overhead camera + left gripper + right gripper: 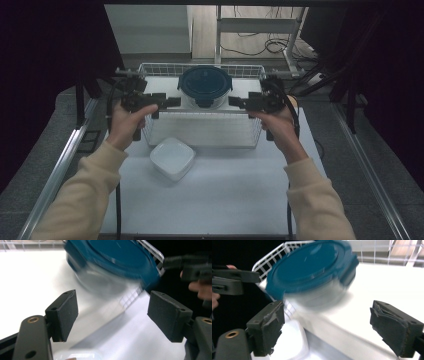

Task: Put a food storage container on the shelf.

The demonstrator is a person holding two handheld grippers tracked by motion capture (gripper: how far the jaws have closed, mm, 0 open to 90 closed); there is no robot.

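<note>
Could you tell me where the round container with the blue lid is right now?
In the high view, the round container sits inside the white wire basket, against its far rim, between the open left gripper and right gripper.

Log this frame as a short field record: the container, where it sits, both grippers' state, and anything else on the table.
container: round clear container with blue lid, upright
location: inside the white wire basket, at its far side
left gripper: jaws open, nothing between them, left of the container
right gripper: jaws open, nothing between them, right of the container
contact: neither gripper touches the container
other: white square dish on the table, in front of the basket
</note>
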